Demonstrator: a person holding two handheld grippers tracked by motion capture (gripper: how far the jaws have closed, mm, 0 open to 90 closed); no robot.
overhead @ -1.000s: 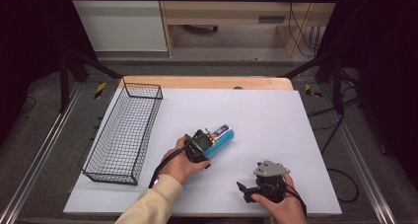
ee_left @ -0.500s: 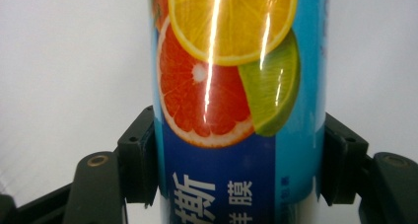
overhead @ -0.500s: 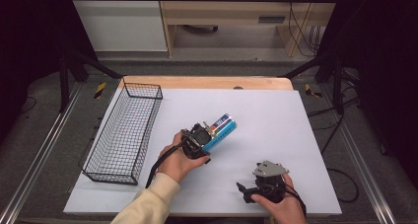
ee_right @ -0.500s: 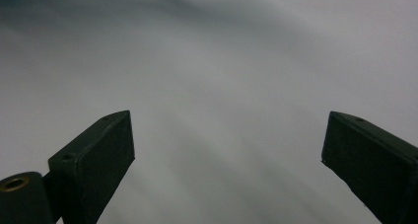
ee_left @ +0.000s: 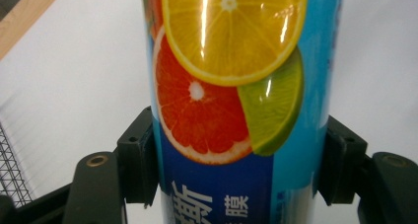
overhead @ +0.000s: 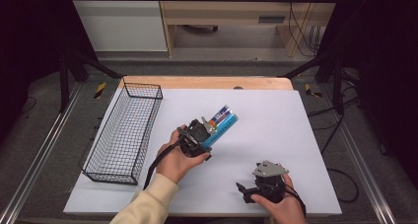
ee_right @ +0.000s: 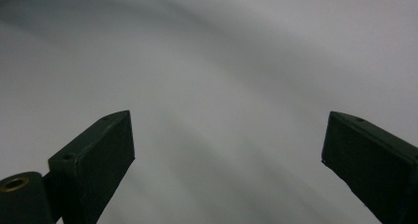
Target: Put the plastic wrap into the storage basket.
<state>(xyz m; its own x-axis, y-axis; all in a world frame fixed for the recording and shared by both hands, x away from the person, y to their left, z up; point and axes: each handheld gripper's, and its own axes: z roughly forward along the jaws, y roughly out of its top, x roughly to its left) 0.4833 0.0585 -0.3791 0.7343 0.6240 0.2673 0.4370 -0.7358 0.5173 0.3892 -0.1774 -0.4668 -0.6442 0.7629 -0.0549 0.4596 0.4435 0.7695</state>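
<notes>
Left tongs [overhead: 209, 130] clamp the can [overhead: 222, 123] at its lower body, tilted clear of the counter [overhead: 276, 115] for carrying toward the basket [overhead: 123, 130]; right tongs [overhead: 245, 190] rest wide open, empty

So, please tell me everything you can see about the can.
The can is a slim cylinder with a glossy blue wrap that shows orange, grapefruit and lime slices and white Chinese characters. It looks like metal. The left gripper clamps its lower part, with the black pads pressing both sides. It is tilted, with its top pointing away from the person, above the table and to the right of the basket. Nothing else touches it.
</notes>
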